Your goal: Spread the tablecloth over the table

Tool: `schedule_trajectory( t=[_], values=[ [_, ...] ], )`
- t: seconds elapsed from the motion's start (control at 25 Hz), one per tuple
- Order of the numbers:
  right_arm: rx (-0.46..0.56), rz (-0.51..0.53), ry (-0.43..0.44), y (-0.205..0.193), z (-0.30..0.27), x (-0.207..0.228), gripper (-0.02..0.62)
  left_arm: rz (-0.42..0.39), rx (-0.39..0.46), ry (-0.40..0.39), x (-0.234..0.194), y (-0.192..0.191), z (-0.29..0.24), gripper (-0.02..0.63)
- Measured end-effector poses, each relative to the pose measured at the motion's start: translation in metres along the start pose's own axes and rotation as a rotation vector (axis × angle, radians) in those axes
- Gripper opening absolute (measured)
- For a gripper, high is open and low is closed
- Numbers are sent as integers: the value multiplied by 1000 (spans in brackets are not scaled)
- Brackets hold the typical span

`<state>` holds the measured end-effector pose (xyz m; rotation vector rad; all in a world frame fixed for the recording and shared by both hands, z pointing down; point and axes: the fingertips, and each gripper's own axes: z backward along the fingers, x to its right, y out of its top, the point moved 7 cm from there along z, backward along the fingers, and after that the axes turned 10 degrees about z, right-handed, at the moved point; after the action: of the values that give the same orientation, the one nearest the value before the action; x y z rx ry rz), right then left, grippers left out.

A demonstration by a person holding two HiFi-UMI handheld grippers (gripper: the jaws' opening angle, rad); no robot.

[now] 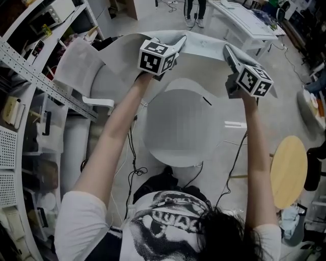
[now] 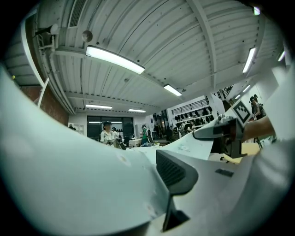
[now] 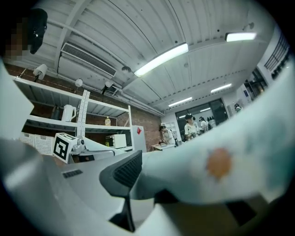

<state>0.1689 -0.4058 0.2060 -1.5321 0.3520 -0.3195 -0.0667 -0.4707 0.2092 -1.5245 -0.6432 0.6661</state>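
Observation:
In the head view both arms are raised and hold a pale tablecloth [image 1: 204,48] by its near edge above a round white table [image 1: 178,127]. The cloth stretches away from me and sags to the left. My left gripper [image 1: 179,43] is shut on the cloth's edge. In the left gripper view one dark pad [image 2: 175,171] shows, and the tablecloth [image 2: 83,184] wraps over the other jaw. My right gripper [image 1: 230,55] is shut on the edge further right. In the right gripper view a dark pad [image 3: 122,174] presses the tablecloth [image 3: 216,170], which hides the other jaw.
Metal shelving [image 1: 30,81] with boxes runs down the left. A round wooden stool [image 1: 289,171] stands at the right. Cables [image 1: 133,171] lie on the floor by the table's foot. A long white table [image 1: 244,20] and a person's legs [image 1: 195,12] are at the back.

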Motion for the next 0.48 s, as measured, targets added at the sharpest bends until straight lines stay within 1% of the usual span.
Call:
schedule_trajectory(
  t=[0.2,0.28,0.48],
  values=[
    [-59,-63,20,-43,22,-18,78,23,-70,8,16,-45,23,110],
    [-67,-78,29,-53,31,-24,77,37,-79,14,23,-56,32,110],
    [-72,-120,45,-71,59,-37,77,104,-88,25,44,-74,56,110]
  ],
)
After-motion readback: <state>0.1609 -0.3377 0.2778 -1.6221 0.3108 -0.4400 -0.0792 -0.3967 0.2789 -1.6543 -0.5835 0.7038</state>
